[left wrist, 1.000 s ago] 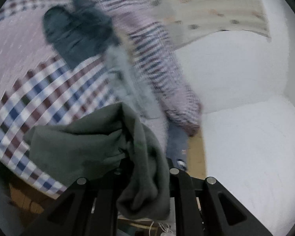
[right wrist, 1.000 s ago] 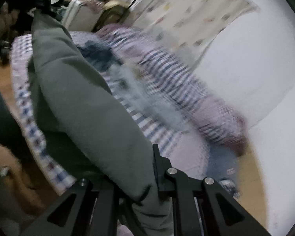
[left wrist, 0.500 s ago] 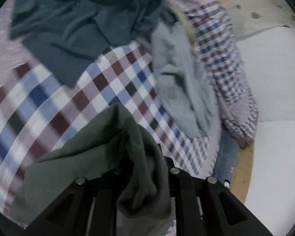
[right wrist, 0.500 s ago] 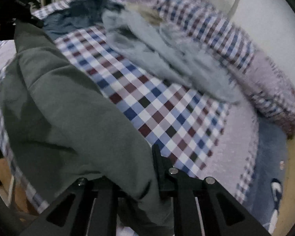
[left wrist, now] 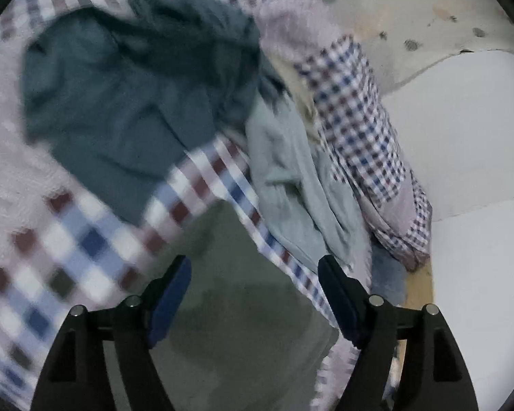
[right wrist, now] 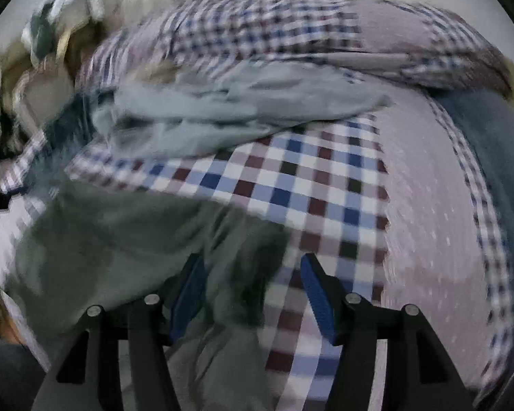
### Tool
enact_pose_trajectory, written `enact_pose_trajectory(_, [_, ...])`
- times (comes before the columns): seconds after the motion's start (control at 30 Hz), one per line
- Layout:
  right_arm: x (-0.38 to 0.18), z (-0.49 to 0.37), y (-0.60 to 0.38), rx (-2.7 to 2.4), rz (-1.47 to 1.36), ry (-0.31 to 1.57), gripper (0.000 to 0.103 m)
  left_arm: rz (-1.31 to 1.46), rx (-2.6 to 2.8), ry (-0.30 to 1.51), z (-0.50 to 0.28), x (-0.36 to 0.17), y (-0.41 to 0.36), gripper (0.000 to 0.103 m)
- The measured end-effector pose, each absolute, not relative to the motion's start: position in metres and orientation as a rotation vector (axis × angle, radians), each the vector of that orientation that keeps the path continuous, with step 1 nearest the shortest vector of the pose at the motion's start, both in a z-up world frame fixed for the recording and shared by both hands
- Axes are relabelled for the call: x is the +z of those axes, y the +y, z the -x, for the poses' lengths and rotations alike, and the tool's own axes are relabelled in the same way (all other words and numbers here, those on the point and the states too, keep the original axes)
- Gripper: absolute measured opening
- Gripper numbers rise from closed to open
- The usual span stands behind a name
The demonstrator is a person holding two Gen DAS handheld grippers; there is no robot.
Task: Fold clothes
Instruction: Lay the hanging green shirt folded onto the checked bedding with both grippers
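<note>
An olive-green garment (left wrist: 243,294) lies on the checked bedspread (left wrist: 85,239). It also shows in the right wrist view (right wrist: 120,239). My left gripper (left wrist: 253,274) is open, its jaws apart just above the green cloth. My right gripper (right wrist: 253,274) is open too, over the garment's right edge. A dark teal garment (left wrist: 126,96) and a pale grey-blue garment (left wrist: 291,178) lie crumpled further back; the pale one also shows in the right wrist view (right wrist: 240,106).
A checked quilt roll (left wrist: 356,120) runs along the bed's far side, also in the right wrist view (right wrist: 325,34). A white wall (left wrist: 462,130) stands beyond it. Blue fabric (right wrist: 497,157) hangs at the bed's edge. Cluttered furniture (right wrist: 44,44) stands far left.
Both grippers have opened and let go of the green garment, which now lies on the bedspread. Both have moved lower and closer over the bed.
</note>
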State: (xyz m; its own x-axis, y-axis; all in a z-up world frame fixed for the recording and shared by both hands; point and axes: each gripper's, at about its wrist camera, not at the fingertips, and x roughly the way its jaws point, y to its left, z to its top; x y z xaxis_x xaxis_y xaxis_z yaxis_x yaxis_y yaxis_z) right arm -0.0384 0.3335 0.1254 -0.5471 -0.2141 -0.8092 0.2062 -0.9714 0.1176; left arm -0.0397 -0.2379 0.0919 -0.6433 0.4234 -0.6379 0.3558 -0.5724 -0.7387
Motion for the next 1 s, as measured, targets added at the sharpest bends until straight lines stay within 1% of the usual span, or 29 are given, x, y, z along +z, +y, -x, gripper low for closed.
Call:
enact_pose_trajectory(0.07, [0.131, 0.011, 0.356, -2.601, -1.318, -0.161, 0.062, 1.310, 2.501, -1.337, 0.016, 0.094, -0.249, 0.080])
enact_pose_trajectory(0.17, [0.127, -0.036, 0.382, -2.633, -1.314, -0.313, 0.062, 1.339, 2.568, -1.204, -0.025, 0.083, -0.262, 0.080])
enact_pose_trajectory(0.23, [0.116, -0.061, 0.391, -2.613, -1.338, -0.411, 0.062, 1.380, 2.547, -1.196, -0.051, 0.068, -0.270, 0.080])
enact_pose_trajectory(0.3, [0.098, -0.086, 0.399, -2.560, -1.375, -0.536, 0.062, 1.404, 2.467, -1.229, -0.080, 0.044, -0.274, 0.080])
enact_pose_trajectory(0.37, [0.081, -0.099, 0.401, -2.504, -1.388, -0.614, 0.062, 1.377, 2.396, -1.232, -0.105, 0.025, -0.273, 0.080])
enact_pose_trajectory(0.47, [0.059, -0.110, 0.396, -2.383, -1.388, -0.708, 0.062, 1.253, 2.377, -1.191, -0.129, 0.014, -0.271, 0.080])
enact_pose_trajectory(0.67, [0.031, -0.118, 0.384, -2.291, -1.397, -0.722, 0.062, 1.177, 2.353, -1.131, -0.143, 0.009, -0.269, 0.080])
enact_pose_trajectory(0.73, [0.025, -0.118, 0.382, -2.280, -1.406, -0.727, 0.062, 1.236, 2.381, -1.084, -0.142, 0.006, -0.265, 0.080])
enact_pose_trajectory(0.9, [0.019, -0.116, 0.376, -2.275, -1.401, -0.716, 0.063, 1.376, 2.317, -1.034, -0.133, -0.009, -0.250, 0.080])
enact_pose_trajectory(1.0, [0.019, -0.117, 0.374, -2.282, -1.393, -0.704, 0.063, 1.369, 2.340, -1.028, -0.133, -0.011, -0.248, 0.080])
